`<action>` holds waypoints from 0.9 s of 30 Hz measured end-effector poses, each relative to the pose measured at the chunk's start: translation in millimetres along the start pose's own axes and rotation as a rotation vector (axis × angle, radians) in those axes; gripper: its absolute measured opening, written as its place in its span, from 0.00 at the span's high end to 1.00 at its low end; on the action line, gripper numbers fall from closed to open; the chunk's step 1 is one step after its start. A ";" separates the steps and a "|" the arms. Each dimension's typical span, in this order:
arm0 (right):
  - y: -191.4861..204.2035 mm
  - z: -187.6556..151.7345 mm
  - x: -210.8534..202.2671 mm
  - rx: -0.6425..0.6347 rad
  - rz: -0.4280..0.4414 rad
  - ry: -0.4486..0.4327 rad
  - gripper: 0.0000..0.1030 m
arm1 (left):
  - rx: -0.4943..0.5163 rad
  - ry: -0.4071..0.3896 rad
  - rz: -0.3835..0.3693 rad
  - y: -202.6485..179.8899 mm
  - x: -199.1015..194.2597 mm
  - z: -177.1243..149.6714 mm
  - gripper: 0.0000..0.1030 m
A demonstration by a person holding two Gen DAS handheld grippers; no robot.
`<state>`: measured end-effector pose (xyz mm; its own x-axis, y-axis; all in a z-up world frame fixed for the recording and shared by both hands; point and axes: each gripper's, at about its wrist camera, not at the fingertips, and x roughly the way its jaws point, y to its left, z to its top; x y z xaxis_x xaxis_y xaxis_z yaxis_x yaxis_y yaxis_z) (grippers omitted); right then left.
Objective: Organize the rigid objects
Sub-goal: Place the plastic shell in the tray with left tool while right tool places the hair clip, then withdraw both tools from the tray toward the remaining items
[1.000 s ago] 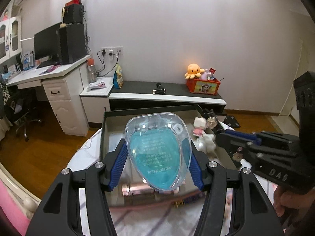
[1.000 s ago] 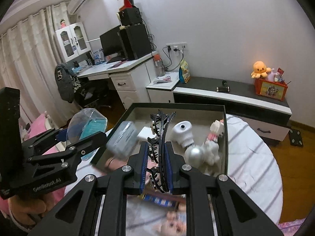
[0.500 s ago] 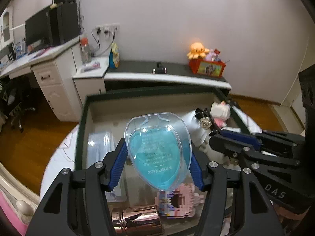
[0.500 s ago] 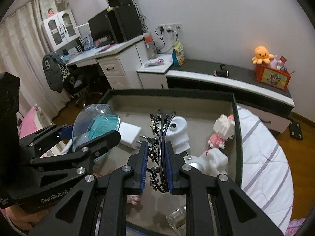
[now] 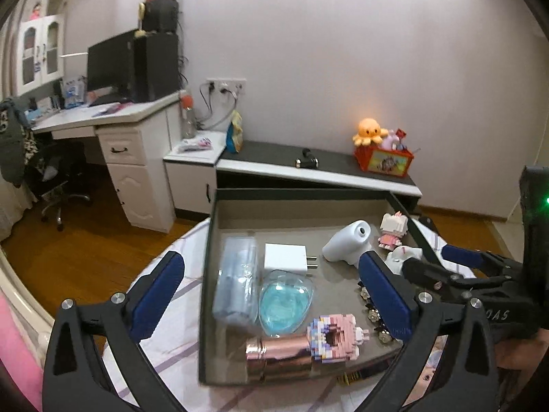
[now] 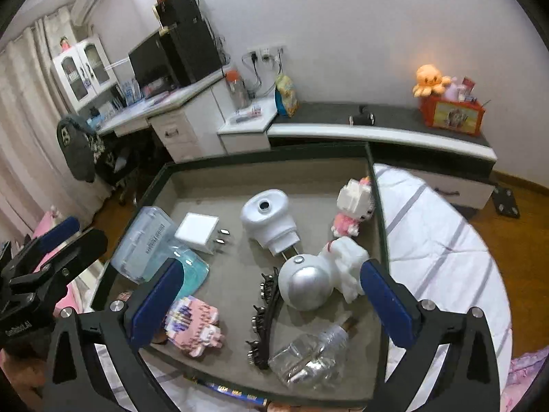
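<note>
The left gripper (image 5: 271, 292) stands wide open with nothing between its 2 blue-padded fingers (image 5: 156, 292), hovering over the near-left part of the tray (image 5: 295, 194). The right gripper (image 6: 271, 304) is likewise spread wide and empty above the tray's near side, its blue pads (image 6: 386, 305) well apart. The tray, a shallow dark-rimmed box with a grey floor, sits on a round table under a white striped cloth (image 6: 442, 250). Inside it, toward the near-left, lies the heart-shaped case (image 5: 284, 302), clear plastic over a teal insert, flat on the floor and touching the clear rectangular box (image 5: 236, 279) at the tray's left wall. Just behind the case rests a white charger plug (image 5: 286, 258) with 2 metal prongs. At the tray's near edge a rose-gold cylinder (image 5: 278, 357) lies on its side against a pink brick-built figure (image 5: 338, 338). Near the tray's middle front lies the black hair claw (image 6: 264, 316), long, toothed and studded, resting free on the floor. Beside it, toward the tray's right wall, sit a silver-domed white toy (image 6: 319, 278) and a crumpled clear bottle (image 6: 308, 357). A white nozzle-shaped device (image 6: 269, 216) lies near the tray's centre, and a small white-and-pink block cat (image 6: 353, 207) stands against the right wall.
</note>
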<state>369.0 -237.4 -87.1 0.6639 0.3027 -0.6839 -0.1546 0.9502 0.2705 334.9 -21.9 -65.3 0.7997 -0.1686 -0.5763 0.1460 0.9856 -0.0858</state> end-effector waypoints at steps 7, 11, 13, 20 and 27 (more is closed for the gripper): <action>17.5 -7.2 -58.3 0.013 -0.049 -0.130 0.00 | 0.009 -0.056 0.027 -4.1 -54.5 -9.2 0.00; 36.6 -20.1 -98.1 -0.009 -0.073 -0.199 0.00 | 0.006 -0.069 0.040 -6.1 -84.8 -19.5 0.00; 44.7 -27.2 -113.1 -0.022 -0.087 -0.221 0.00 | -0.007 -0.080 0.039 -4.6 -100.9 -24.9 0.00; 64.5 -55.9 -170.2 -0.040 -0.111 -0.299 0.00 | -0.023 -0.116 0.065 -1.5 -146.1 -44.9 0.00; 75.1 -86.3 -205.7 -0.041 -0.145 -0.332 0.00 | -0.002 -0.123 0.079 -6.3 -173.2 -67.8 0.00</action>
<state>157.7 -221.9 15.4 0.8812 0.1307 -0.4543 -0.0664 0.9857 0.1548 155.9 2.1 -20.1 0.8739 -0.0914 -0.4774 0.0792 0.9958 -0.0457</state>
